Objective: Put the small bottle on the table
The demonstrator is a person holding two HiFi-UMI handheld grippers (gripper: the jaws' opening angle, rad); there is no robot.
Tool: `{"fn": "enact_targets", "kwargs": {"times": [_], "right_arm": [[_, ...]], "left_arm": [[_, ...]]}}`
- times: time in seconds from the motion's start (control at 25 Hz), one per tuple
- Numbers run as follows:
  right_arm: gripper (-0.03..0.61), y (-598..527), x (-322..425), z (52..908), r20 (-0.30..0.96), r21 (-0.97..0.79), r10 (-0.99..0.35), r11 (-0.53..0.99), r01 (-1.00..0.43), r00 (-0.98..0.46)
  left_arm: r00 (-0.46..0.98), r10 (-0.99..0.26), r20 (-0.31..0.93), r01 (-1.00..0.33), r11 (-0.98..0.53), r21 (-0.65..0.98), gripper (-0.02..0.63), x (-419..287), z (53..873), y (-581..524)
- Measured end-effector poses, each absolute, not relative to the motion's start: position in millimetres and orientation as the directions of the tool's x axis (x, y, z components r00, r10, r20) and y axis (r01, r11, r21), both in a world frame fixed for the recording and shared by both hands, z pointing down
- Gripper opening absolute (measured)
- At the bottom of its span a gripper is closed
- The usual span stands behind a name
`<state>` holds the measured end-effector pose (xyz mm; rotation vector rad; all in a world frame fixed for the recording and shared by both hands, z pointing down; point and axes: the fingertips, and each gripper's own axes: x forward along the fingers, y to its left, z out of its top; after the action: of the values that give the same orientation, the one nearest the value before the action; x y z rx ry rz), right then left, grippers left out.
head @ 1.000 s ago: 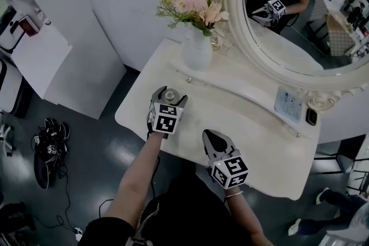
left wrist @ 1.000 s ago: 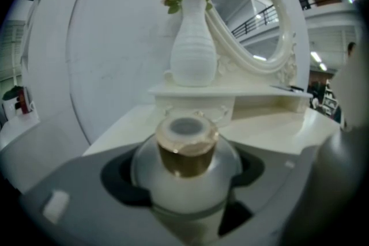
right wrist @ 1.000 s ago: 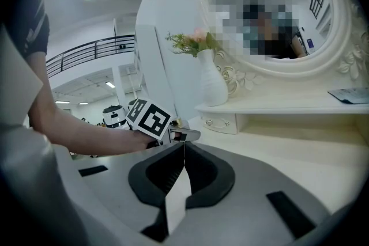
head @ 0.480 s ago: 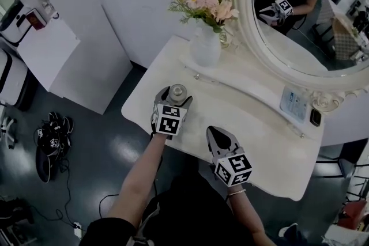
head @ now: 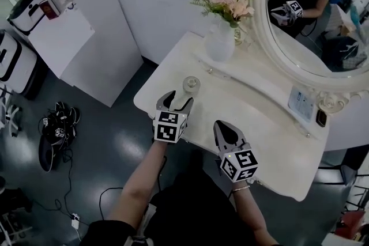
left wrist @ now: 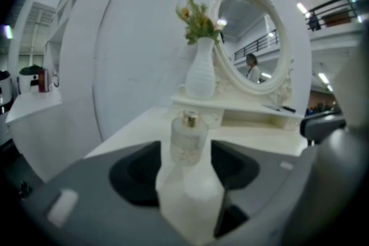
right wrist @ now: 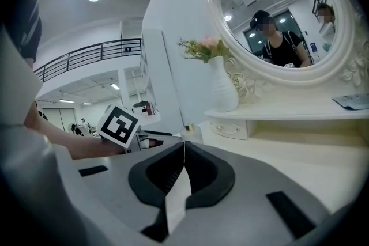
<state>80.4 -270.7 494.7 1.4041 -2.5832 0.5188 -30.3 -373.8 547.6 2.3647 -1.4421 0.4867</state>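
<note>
The small clear glass bottle [head: 191, 86] with a gold cap stands upright on the white dressing table [head: 271, 141], near its left front edge. My left gripper [head: 176, 101] is open just short of the bottle, with no contact. Its jaws have just been closing, and nothing is between them. In the left gripper view the bottle [left wrist: 188, 136] shows a little beyond the two dark jaws of the left gripper [left wrist: 185, 174]. My right gripper [head: 222, 128] hovers shut and empty over the table's front edge. Its jaws meet in the right gripper view, where the right gripper [right wrist: 183, 151] points past the bottle [right wrist: 191, 132].
A white vase of pink flowers [head: 221, 42] stands on the raised shelf [head: 259, 86] behind the bottle. The oval mirror [head: 323, 31] rises at the back right. A card [head: 301, 103] and a dark small object [head: 321, 118] lie on the shelf's right end. A white cabinet [head: 57, 40] stands left.
The left gripper has let go of the bottle and drawn back toward the table's front edge. The bottle stays standing. The right gripper has hardly moved.
</note>
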Motion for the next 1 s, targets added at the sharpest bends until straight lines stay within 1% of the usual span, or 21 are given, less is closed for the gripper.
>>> {"fn": "enact_targets", "kwargs": {"times": [0.04, 0.2, 0.28, 0.56, 0.8, 1.0], "right_arm": [[0.005, -268.9, 78.5, 493.5, 0.293, -0.224, -0.782, 0.504, -0.835, -0.55], [0.005, -260.6, 70.8, 488.2, 0.28, -0.213, -0.781, 0.516, -0.83, -0.558], [0.005, -257.0, 67.9, 484.7, 0.27, -0.208, -0.783, 0.521, -0.828, -0.561], [0.005, -243.2, 60.6, 479.0, 0.249, -0.201, -0.792, 0.521, -0.829, -0.558], [0.005, -231.4, 49.3, 475.2, 0.237, -0.2, -0.789, 0.532, -0.823, -0.567], [0.005, -222.1, 39.9, 471.2, 0.224, -0.19, -0.781, 0.551, -0.812, -0.583]], "left_arm": [[0.427, -0.788, 0.443, -0.898, -0.429, 0.102, 0.266, -33.6, 544.3, -368.2], [0.419, -0.803, 0.423, -0.904, -0.413, 0.111, 0.215, -44.9, 533.1, -345.0], [0.416, -0.812, 0.409, -0.907, -0.402, 0.125, 0.199, -50.8, 526.0, -334.2], [0.4, -0.846, 0.352, -0.916, -0.371, 0.15, 0.106, -75.4, 500.1, -301.2], [0.417, -0.851, 0.32, -0.909, -0.389, 0.152, 0.066, -87.4, 482.3, -277.2], [0.404, -0.86, 0.31, -0.915, -0.379, 0.139, 0.037, -102.0, 476.4, -257.5]]}}
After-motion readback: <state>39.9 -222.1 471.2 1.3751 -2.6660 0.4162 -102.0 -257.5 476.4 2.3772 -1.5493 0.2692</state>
